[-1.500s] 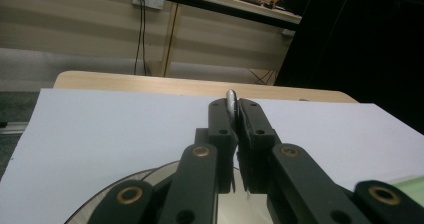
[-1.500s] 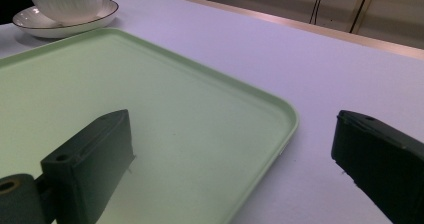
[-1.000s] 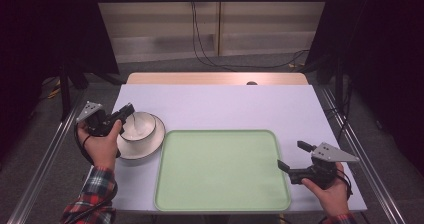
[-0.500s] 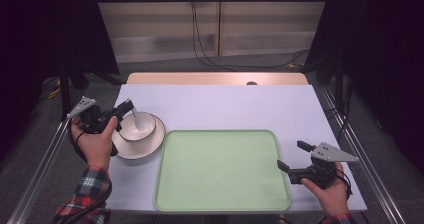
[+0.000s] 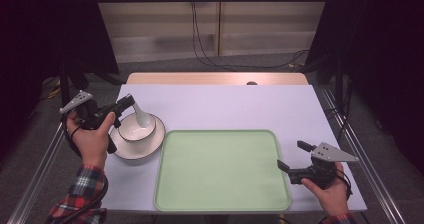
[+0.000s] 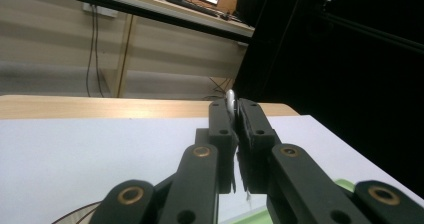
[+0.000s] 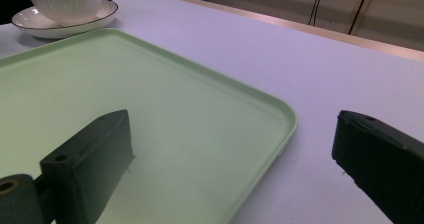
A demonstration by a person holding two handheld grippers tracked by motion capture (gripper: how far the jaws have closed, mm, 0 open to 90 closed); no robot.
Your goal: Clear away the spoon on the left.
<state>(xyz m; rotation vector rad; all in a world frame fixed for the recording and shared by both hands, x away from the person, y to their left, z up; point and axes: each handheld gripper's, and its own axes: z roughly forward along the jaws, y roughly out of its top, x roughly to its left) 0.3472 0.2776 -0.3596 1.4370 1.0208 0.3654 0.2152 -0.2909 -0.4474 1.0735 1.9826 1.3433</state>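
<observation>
A white bowl (image 5: 134,130) sits on a dark-rimmed white plate (image 5: 152,144) at the table's left. My left gripper (image 5: 127,104) is shut on the handle of a white spoon (image 5: 140,115), which hangs tilted over the bowl's far rim. In the left gripper view the spoon's (image 6: 230,100) thin edge sticks up between the closed jaws of the left gripper (image 6: 235,129). A pale green tray (image 5: 222,169) lies empty at centre front. My right gripper (image 5: 292,155) rests open by the tray's right edge. From the right gripper (image 7: 235,136) view, the tray (image 7: 125,84), bowl (image 7: 65,1) and plate (image 7: 30,26) lie ahead.
The table (image 5: 225,104) has a pale lilac cover and a wooden strip (image 5: 215,78) along its far edge. Metal rails (image 5: 357,149) run along both sides. Cables (image 5: 200,44) hang down the wall behind the table.
My left gripper has risen and drawn back toward the left, lifting the spoon up out of the bowl. The right gripper has stayed where it was.
</observation>
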